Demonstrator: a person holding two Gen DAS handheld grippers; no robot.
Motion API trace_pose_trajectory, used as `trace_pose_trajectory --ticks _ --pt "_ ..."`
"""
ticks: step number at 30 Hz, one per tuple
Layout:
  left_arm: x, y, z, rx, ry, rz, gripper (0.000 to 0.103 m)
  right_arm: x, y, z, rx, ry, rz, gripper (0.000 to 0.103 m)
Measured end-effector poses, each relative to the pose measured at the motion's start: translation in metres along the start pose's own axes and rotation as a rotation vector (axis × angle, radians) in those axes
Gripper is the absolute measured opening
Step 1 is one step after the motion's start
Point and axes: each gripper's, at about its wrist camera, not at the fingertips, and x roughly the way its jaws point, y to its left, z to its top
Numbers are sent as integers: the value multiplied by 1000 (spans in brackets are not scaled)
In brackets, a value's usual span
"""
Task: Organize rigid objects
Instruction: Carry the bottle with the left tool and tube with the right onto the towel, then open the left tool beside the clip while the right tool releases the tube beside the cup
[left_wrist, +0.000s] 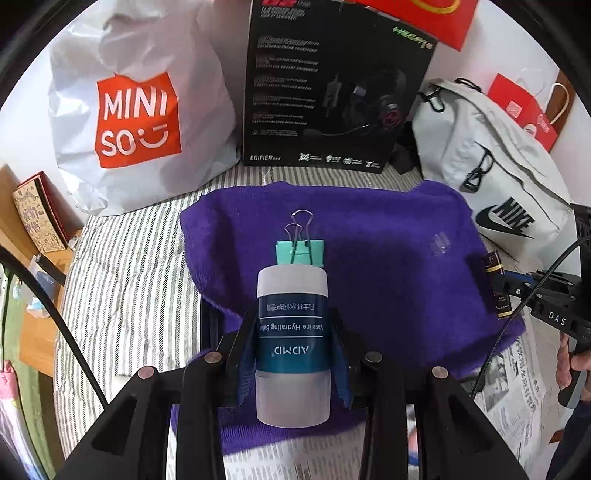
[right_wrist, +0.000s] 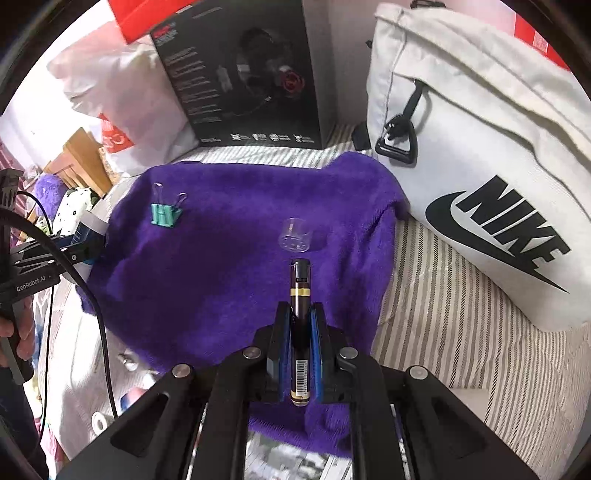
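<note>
Left gripper (left_wrist: 293, 354) jaws clamp the balm bottle (left_wrist: 293, 343), long axis pointing ahead at the binder clip (left_wrist: 300, 252); right gripper (right_wrist: 300, 343) jaws pinch the slim vial (right_wrist: 300, 325).

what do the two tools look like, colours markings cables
Both the left tool and right tool are black angular frames with silver round bolts and blue finger pads. Black cables trail from each. One body reads "GenRobot.AI", the other "DAS".

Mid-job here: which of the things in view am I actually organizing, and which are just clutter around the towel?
In the job: balm bottle in left gripper; dark vial in right gripper; green binder clip; clear cap; purple towel.

Lying about: Miniso bag, headset box, Nike bag.
</note>
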Motion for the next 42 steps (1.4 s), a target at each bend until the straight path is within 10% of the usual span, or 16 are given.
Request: trace_pose_trajectory --ticks 31,42 --pt "66 -10 9 52 80 93 35 52 2 12 -80 58 -62 11" --pt "62 -17 -4 49 107 92 63 48 4 7 -95 75 -61 17"
